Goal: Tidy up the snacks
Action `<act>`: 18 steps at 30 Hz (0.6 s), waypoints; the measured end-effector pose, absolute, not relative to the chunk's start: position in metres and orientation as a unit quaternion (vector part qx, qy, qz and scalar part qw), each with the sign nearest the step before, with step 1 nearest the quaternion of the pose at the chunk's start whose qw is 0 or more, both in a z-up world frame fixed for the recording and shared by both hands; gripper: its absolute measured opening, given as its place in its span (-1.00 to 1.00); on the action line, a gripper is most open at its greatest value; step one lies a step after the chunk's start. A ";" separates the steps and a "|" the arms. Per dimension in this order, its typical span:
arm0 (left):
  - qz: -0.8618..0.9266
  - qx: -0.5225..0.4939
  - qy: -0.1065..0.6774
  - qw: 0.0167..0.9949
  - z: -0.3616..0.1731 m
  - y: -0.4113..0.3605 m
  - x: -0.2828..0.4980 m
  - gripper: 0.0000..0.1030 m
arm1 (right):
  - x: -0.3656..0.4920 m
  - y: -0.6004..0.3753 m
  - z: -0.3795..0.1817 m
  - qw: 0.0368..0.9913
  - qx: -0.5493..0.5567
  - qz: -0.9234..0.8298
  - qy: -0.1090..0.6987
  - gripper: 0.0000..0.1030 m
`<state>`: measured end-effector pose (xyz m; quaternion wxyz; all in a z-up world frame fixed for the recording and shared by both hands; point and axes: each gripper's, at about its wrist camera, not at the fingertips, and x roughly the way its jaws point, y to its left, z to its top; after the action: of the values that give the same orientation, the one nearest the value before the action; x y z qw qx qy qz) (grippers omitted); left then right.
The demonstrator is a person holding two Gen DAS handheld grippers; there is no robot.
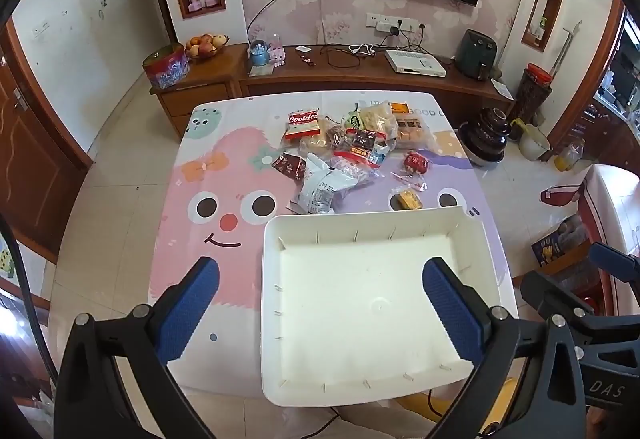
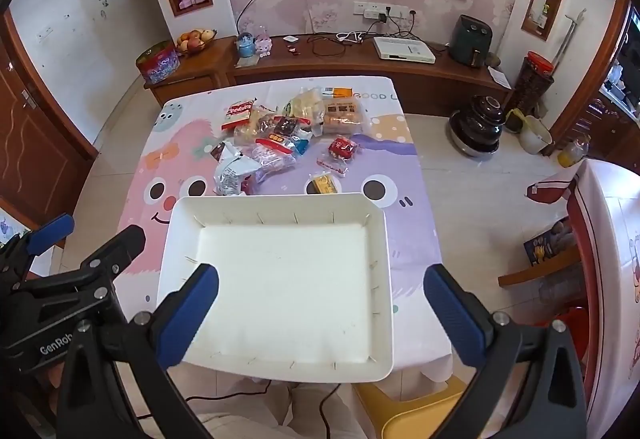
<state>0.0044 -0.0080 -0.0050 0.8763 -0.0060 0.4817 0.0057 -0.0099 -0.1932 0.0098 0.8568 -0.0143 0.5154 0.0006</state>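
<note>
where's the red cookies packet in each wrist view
Left wrist: the red Cookies packet lies upper centre, at the left end of the snack pile.
Right wrist: the same packet sits upper left of centre, again at the pile's left end.
Shared landmark: the white tray at the table's near edge, with the pile beyond it.

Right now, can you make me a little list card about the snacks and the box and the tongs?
box: white tray, nothing inside, at the near edge of the table
snacks: loose pile of packets beyond the tray, none in it
easy to read: red Cookies bag at the pile's far left
nearest the tray: small yellow snack, just past its far wall
table: cartoon monster cloth
left tongs: open, holding nothing, above the tray
right tongs: open, holding nothing, above the tray
</note>
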 end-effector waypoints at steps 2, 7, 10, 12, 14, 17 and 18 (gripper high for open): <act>0.008 -0.006 0.481 0.877 -0.004 -0.009 0.005 0.95 | -0.009 -0.193 0.010 0.857 -0.015 0.001 0.515 0.99; 0.006 -0.007 0.483 0.875 -0.004 -0.007 0.008 0.91 | -0.006 -0.192 0.009 0.855 -0.019 0.005 0.519 0.97; 0.006 -0.009 0.483 0.875 -0.003 -0.007 0.006 0.90 | -0.005 -0.191 0.009 0.854 -0.020 0.008 0.520 0.96; 0.006 -0.008 0.483 0.876 -0.002 -0.007 0.006 0.90 | -0.005 -0.191 0.010 0.854 -0.020 0.008 0.520 0.95; 0.006 -0.008 0.482 0.876 -0.002 -0.007 0.006 0.90 | -0.005 -0.191 0.010 0.854 -0.021 0.010 0.520 0.93; 0.005 -0.007 0.482 0.876 -0.001 -0.006 0.007 0.90 | -0.004 -0.189 0.011 0.855 -0.023 0.007 0.518 0.93; 0.005 -0.008 0.483 0.876 -0.001 -0.006 0.007 0.90 | -0.004 -0.189 0.012 0.856 -0.025 0.006 0.517 0.93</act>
<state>0.0067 -0.0057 -0.0008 0.8758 -0.0081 0.4826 0.0045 -0.0043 -0.1892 0.0118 0.8558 -0.0250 0.5166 0.0058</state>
